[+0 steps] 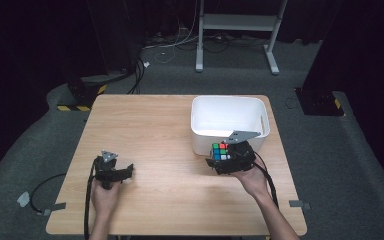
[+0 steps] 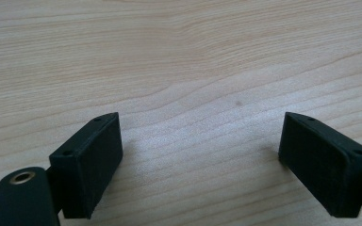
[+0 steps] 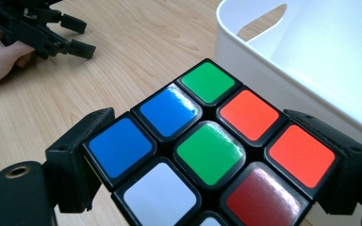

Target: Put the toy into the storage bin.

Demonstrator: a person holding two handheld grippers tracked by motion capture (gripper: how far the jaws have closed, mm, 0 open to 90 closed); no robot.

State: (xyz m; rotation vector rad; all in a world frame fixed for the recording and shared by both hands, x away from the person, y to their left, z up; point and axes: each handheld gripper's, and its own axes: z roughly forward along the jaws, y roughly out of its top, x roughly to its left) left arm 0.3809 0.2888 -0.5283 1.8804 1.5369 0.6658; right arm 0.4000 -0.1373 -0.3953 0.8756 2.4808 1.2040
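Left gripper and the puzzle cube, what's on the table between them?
Nothing: the high view shows bare table between the left gripper and the puzzle cube.

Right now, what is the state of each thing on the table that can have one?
Left gripper: open, holds nothing, low over the bare table.
Right gripper: fingers shut on the puzzle cube, beside the bin.
Puzzle cube: scrambled, held outside the bin.
White bin: upright, nothing visible inside it.
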